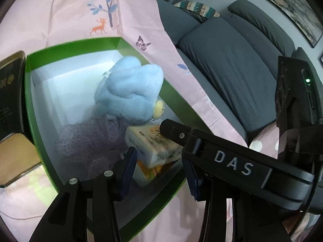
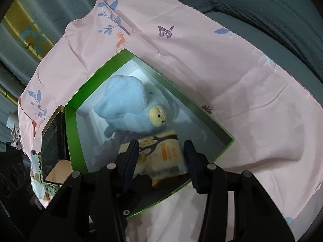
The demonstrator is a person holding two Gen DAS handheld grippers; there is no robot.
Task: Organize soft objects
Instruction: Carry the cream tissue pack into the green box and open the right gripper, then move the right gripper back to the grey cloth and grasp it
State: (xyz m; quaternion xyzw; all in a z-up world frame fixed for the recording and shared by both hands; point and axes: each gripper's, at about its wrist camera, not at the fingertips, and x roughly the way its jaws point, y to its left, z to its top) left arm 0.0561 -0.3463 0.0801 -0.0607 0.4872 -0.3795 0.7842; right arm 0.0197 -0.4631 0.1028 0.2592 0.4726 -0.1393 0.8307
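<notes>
A green box (image 1: 141, 46) with a white inside sits on a pink printed cloth. In it lie a light blue plush toy (image 1: 131, 94), a purple knitted item (image 1: 90, 141) and tissue packs (image 1: 153, 145). My left gripper (image 1: 159, 173) is open above the tissue packs at the box's near corner. My right gripper (image 2: 161, 161) is open with its fingers either side of the top tissue pack (image 2: 161, 153); I cannot tell if they touch it. The right gripper's body crosses the left wrist view (image 1: 232, 161). The plush (image 2: 133, 109) and the box (image 2: 193, 102) show in the right wrist view.
A dark tin with a gold rim (image 1: 12, 109) stands against the box's left side; it also shows in the right wrist view (image 2: 52, 141). A grey sofa (image 1: 232, 64) with cushions lies to the right. The pink cloth (image 2: 242, 100) surrounds the box.
</notes>
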